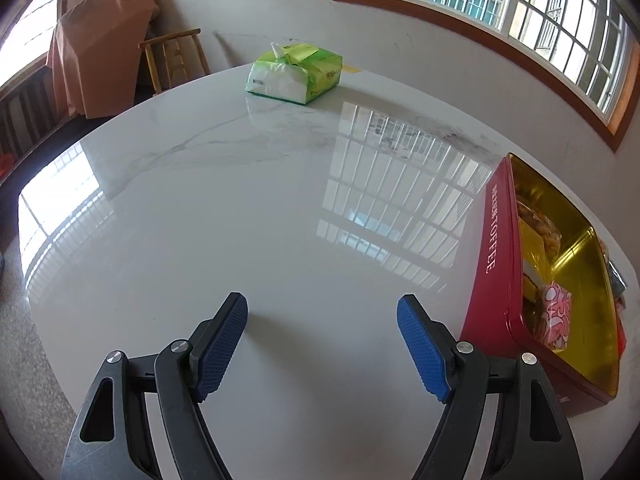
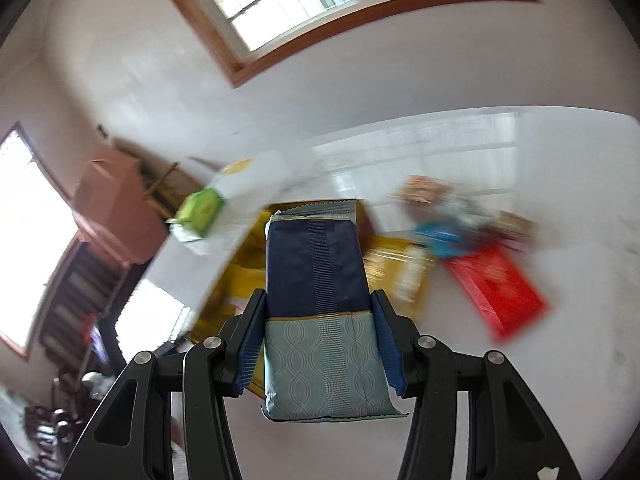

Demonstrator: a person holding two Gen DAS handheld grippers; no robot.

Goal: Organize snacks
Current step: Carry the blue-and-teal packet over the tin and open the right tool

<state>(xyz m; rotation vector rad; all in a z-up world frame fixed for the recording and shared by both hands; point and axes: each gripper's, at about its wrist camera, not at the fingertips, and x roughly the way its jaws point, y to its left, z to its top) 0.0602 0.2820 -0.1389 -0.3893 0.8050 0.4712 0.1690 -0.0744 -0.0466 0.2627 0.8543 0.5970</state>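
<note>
In the right wrist view my right gripper is shut on a navy and pale-blue snack packet, held in the air above the table; the scene behind is blurred. Behind the packet I see the gold inside of the tin. Several loose snack packets lie to the right, among them a red one and a blue one. In the left wrist view my left gripper stands open over bare tabletop, nothing between its blue pads. To its right sits the red toffee tin, open, holding a pink packet and other snacks.
A green tissue pack lies at the far side of the white marble table. A wooden chair and a covered object stand beyond the table's left edge. Windows line the wall.
</note>
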